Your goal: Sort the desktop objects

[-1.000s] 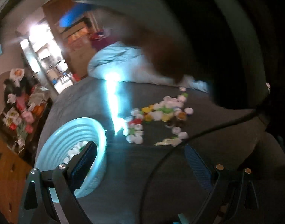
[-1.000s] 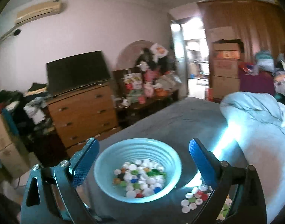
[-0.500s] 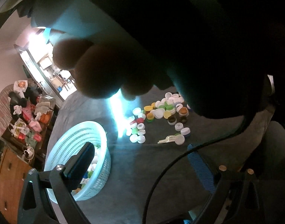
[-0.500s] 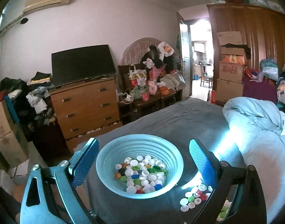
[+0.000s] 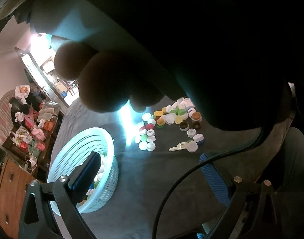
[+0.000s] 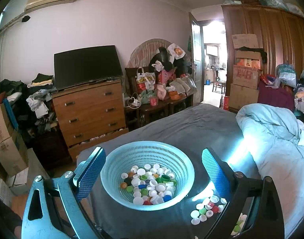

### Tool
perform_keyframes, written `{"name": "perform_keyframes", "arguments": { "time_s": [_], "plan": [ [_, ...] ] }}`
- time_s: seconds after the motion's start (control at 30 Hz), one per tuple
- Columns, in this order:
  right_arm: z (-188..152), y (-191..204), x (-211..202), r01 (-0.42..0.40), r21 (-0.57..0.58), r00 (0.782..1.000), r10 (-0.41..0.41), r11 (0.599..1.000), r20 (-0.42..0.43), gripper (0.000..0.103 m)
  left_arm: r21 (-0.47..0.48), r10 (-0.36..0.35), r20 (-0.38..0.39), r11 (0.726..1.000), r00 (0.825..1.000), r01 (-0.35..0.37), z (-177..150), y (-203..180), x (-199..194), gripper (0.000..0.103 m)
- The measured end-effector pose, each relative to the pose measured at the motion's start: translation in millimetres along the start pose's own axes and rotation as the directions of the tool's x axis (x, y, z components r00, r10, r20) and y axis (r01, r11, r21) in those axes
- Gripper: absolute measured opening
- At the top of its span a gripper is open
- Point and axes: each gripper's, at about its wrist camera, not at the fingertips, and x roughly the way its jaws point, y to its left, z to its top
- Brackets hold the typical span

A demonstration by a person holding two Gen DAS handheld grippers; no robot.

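Plastic bottle caps (image 6: 150, 185) are already filling the basket (image 6: 112, 165); a loose pile (image 5: 171, 119) is waiting on the bed (image 5: 152, 199), both tools, left (image 5: 152, 171) and right (image 6: 152, 171), spread and empty.

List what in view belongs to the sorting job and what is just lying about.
Belongs to the job:
- light blue basket, already holding caps
- loose bottle caps on the grey bed cover
- left gripper and right gripper, both open and empty

Just lying about:
- television
- wooden dresser
- blue duvet
- cardboard boxes
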Motion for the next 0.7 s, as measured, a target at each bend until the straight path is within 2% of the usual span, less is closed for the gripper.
{"name": "perform_keyframes", "arguments": {
  "time_s": [0.27,0.33,0.4,0.47,0.53,0.6,0.63,0.7],
  "plan": [
    [-3,-7,1,0.003,0.005,1.0,-0.003,1.0,-0.007,0.096,0.004,-0.004,-0.006,1.0,1.0,0.004,-4,-2,6,0.102],
    [-8,-13,1,0.009,0.025,1.0,-0.009,1.0,-0.001,0.095,0.009,-0.007,-0.015,1.0,1.0,0.007,-7,-2,11,0.102],
    [-17,-29,-5,0.027,0.077,1.0,-0.028,0.997,0.014,0.095,-0.016,-0.041,-0.026,0.999,0.999,0.041,-14,3,17,0.102],
    [-38,-52,-21,0.058,0.14,0.997,-0.065,0.988,0.047,0.095,-0.077,-0.094,-0.04,0.993,0.995,0.09,-25,14,27,0.101],
    [-70,-76,-39,0.135,0.181,0.989,-0.144,0.974,0.034,0.095,-0.167,-0.127,-0.051,0.979,0.991,0.117,-41,32,42,0.101],
    [-105,-93,-55,0.205,0.209,0.978,-0.208,0.956,-0.004,0.095,-0.247,-0.143,-0.075,0.961,0.987,0.121,-58,47,61,0.101],
    [-134,-105,-65,0.26,0.226,0.966,-0.255,0.939,-0.052,0.095,-0.281,-0.151,-0.088,0.952,0.985,0.121,-65,54,71,0.101],
    [-175,-119,-77,0.321,0.272,0.946,-0.295,0.907,-0.131,0.095,-0.324,-0.171,-0.104,0.937,0.98,0.129,-78,61,92,0.102]
  ]
}}
